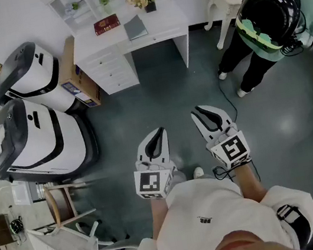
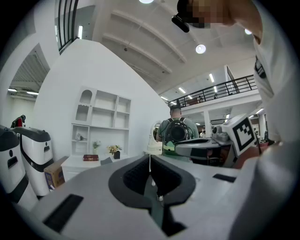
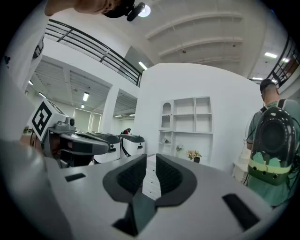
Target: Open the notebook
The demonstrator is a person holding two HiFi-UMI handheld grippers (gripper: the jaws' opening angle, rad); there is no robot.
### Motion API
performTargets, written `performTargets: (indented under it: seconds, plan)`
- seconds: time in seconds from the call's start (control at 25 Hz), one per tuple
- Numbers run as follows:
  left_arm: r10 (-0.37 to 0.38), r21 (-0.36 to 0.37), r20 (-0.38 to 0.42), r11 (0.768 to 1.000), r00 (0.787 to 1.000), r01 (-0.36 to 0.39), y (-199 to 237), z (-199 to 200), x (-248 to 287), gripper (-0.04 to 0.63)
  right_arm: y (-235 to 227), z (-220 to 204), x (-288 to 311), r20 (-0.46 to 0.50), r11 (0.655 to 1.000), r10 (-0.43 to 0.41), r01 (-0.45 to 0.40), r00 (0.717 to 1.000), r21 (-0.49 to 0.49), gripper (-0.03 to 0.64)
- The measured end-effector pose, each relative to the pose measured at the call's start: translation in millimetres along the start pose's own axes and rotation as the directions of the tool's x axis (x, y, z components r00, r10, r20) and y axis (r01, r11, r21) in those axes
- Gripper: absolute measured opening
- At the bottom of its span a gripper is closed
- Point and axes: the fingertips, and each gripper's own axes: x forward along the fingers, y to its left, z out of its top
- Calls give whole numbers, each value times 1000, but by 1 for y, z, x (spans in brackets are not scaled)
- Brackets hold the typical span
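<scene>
A grey notebook (image 1: 136,27) lies shut on the white desk (image 1: 161,13) at the far side of the room, with a dark red book (image 1: 106,23) to its left. The left gripper view shows both small and far off, the notebook (image 2: 106,161) beside the red book (image 2: 90,158). Both grippers hang in the air over the dark floor, well short of the desk. My left gripper (image 1: 159,132) has its jaws together and holds nothing. My right gripper (image 1: 199,110) shows a narrow gap between its jaws, also with nothing in it.
A person with a black backpack (image 1: 268,12) stands right of the desk. Two large white and grey machines (image 1: 36,124) and a cardboard box (image 1: 73,76) stand to the left. A flower pot (image 1: 149,3) sits on the desk. A white shelf unit (image 2: 101,119) rises behind.
</scene>
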Motion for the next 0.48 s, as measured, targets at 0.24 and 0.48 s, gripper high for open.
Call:
performTargets:
  seconds: [0.24, 0.48]
  plan:
    - [-3, 6, -10, 1000, 1000, 3, -5, 2, 6, 0, -6, 5, 5, 24, 1000, 0, -1, 1000, 22, 55]
    - [-20, 31, -3, 999, 1000, 21, 16, 4, 24, 0, -12, 8, 30, 39, 1000, -24, 24, 999, 0, 55]
